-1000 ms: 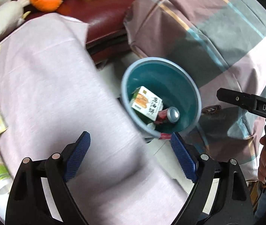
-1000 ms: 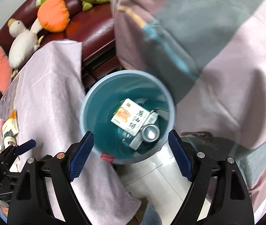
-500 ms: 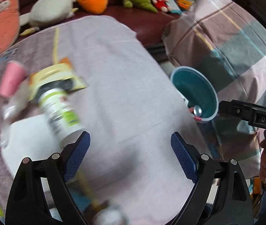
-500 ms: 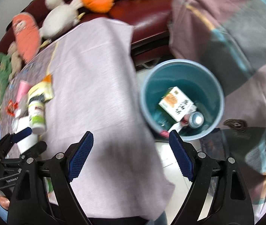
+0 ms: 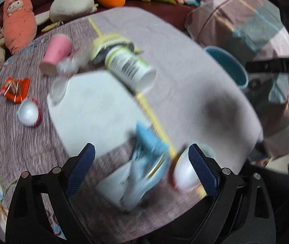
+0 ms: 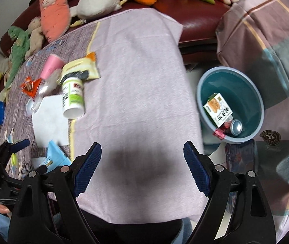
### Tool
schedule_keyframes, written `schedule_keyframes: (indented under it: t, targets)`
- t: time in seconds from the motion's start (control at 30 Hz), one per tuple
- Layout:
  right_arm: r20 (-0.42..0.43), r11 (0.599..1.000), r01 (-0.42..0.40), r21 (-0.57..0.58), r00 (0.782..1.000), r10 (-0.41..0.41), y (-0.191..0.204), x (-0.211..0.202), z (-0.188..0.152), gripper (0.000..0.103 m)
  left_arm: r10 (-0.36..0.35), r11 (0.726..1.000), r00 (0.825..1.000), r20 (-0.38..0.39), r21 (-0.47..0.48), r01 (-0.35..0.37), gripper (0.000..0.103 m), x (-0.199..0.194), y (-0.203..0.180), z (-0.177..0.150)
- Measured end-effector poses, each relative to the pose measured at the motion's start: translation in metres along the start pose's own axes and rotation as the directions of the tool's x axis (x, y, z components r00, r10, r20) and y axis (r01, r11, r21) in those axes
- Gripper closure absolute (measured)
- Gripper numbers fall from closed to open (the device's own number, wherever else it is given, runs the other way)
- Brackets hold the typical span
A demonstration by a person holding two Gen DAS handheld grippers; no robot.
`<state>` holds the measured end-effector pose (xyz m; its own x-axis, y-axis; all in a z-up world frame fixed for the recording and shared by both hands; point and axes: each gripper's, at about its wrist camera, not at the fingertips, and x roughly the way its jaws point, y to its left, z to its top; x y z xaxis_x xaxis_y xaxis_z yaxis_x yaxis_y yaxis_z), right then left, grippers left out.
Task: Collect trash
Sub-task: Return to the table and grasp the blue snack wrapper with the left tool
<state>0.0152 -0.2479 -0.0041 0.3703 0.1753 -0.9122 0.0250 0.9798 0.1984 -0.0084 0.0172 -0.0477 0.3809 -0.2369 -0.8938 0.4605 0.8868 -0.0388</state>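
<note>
Counting: one bin [image 6: 231,109], one box [image 6: 217,106], one can [image 6: 236,127] inside.

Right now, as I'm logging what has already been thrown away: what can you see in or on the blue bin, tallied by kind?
Printed carton: 1
Drink can: 1
Red scrap at the near rim: 1
Total: 3 visible at the bin; anything beneath the carton is hidden.

An "H" emblem [image 6: 270,137] marks the plaid cover [image 6: 276,61].
</note>
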Motion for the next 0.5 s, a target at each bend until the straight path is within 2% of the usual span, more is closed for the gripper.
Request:
schedule_keyframes:
  t: [0.23,0.37,0.4,0.43,0.47,0.5]
  targets:
    - [-0.039,1.0,-0.002,-0.023,0.999,0.002,0.022,0.014,-0.007,0.024,0.022,1.0,0.998,-0.053,-0.01,-0.023,0.01,0.025,0.015,-0.025]
    - [-0.054,0.999,0.001,-0.032,0.999,-0.002,0.031,0.022,-0.006,0.024,0.006,0.999,1.0,-0.018,-0.054,-0.007,0.01,0.032,0.023,-0.025]
    - [-0.058,0.999,0.001,-0.033,0.998,-0.003,0.033,0.025,-0.006,0.024,0.001,0.998,1.0,-0.004,-0.061,-0.002,0.014,0.032,0.024,-0.024]
    - [-0.064,0.999,0.0,-0.036,0.998,-0.002,0.035,0.028,-0.005,0.024,-0.001,0.998,1.0,0.009,-0.065,0.001,0.023,0.031,0.025,-0.024]
    - [-0.067,0.999,0.0,-0.039,0.998,-0.002,0.037,0.029,-0.005,0.024,0.001,0.998,1.0,0.01,-0.069,-0.001,0.052,0.032,0.025,-0.023]
    - [-0.072,0.999,0.001,-0.044,0.997,-0.005,0.039,0.032,-0.004,0.024,-0.001,0.997,1.0,0.006,-0.078,0.002,0.075,0.033,0.025,-0.022]
